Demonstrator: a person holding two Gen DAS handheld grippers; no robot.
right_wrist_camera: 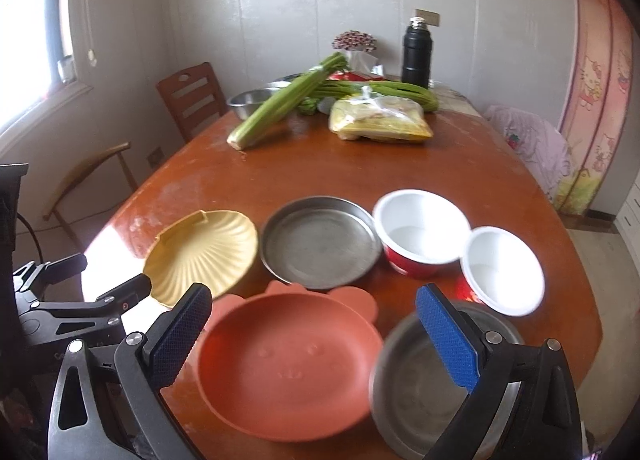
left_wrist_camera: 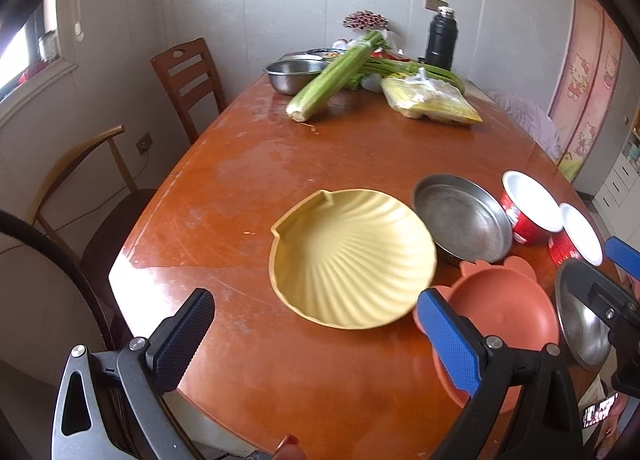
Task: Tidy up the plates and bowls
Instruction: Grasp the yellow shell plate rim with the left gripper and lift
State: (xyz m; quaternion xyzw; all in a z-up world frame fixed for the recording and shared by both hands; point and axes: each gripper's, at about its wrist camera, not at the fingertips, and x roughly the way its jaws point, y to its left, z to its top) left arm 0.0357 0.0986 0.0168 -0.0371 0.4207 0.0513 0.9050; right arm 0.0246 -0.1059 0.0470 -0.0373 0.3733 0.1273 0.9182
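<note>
On the wooden table (left_wrist_camera: pixel 248 164) lie a yellow shell-shaped plate (left_wrist_camera: pixel 352 260) (right_wrist_camera: pixel 204 252), a flat steel pan (left_wrist_camera: pixel 460 216) (right_wrist_camera: pixel 320 240), an orange plate with ears (left_wrist_camera: pixel 504 316) (right_wrist_camera: pixel 288 364), a steel bowl (left_wrist_camera: pixel 580 324) (right_wrist_camera: pixel 424 384) and two red bowls with white insides (left_wrist_camera: pixel 528 208) (left_wrist_camera: pixel 580 236) (right_wrist_camera: pixel 420 228) (right_wrist_camera: pixel 504 268). My left gripper (left_wrist_camera: pixel 316 328) is open, hovering before the yellow plate's near rim. My right gripper (right_wrist_camera: pixel 312 324) is open above the orange plate, its blue finger (right_wrist_camera: pixel 444 336) over the steel bowl.
At the far end lie celery stalks (left_wrist_camera: pixel 332 72), a bagged yellow packet (left_wrist_camera: pixel 432 100), a steel basin (left_wrist_camera: pixel 296 74) and a black flask (left_wrist_camera: pixel 440 40). Two chairs (left_wrist_camera: pixel 188 80) (left_wrist_camera: pixel 80 180) stand along the left side. The table's near edge is just under the grippers.
</note>
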